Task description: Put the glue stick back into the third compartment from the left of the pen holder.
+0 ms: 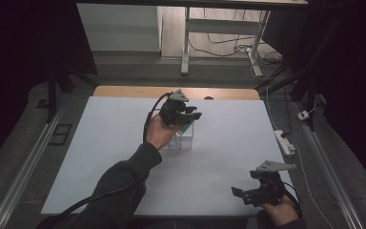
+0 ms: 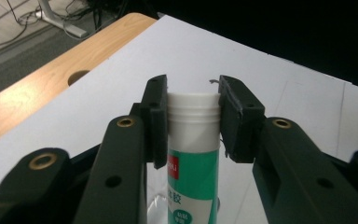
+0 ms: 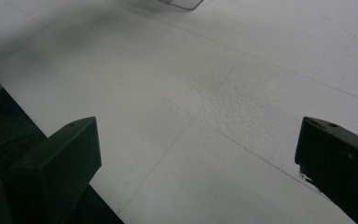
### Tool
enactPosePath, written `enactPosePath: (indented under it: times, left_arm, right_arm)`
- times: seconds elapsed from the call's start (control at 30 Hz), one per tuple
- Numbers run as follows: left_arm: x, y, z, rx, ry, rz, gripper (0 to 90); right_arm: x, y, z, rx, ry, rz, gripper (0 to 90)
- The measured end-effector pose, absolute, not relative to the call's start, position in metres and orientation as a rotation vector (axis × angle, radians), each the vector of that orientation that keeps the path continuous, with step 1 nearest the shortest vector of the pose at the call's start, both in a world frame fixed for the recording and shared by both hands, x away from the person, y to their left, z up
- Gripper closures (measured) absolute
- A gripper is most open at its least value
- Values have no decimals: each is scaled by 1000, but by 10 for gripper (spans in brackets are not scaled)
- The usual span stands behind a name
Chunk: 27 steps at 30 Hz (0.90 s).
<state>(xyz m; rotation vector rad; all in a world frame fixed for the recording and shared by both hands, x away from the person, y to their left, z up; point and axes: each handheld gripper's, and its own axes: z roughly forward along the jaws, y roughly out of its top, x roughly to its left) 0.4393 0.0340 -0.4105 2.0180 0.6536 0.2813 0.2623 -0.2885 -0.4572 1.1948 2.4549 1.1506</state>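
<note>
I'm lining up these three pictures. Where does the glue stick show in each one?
High view: the glue stick is at mid-table, its green body peeking out under the left gripper, at a clear container.
Left gripper view: centre, white cap up, clamped between the jaws.
Right gripper view: I cannot find it; a clear corner at the top edge may be the container.
Shared landmark: the white sheet covering the table.

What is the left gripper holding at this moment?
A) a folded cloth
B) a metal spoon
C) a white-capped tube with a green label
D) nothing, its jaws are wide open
C: in the left gripper view the left gripper has both jaws pressed against the white cap of the green-labelled tube.
</note>
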Motion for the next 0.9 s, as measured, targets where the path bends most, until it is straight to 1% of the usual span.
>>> enactPosePath:
  times: [0.17,0.3,0.57,0.67,0.73,0.9]
  left_arm:
    - [445,28,-415,2018,639,297,651]
    - [448,23,-420,2005,639,286,651]
    - [449,18,-427,2030,593,322,649]
    - [449,18,-430,2053,620,335,646]
    - [448,19,-432,2056,639,322,643]
    - [444,21,-433,2073,648,339,624]
  right_arm:
    - [262,-288,-457,1193,2455,1148,0]
    - [262,-289,-457,1193,2459,1153,0]
    - [262,-289,-457,1190,2461,1155,0]
    - [262,-289,-457,1191,2462,1155,0]
    - [262,-289,-457,1192,2462,1155,0]
    - [262,-289,-457,1191,2462,1153,0]
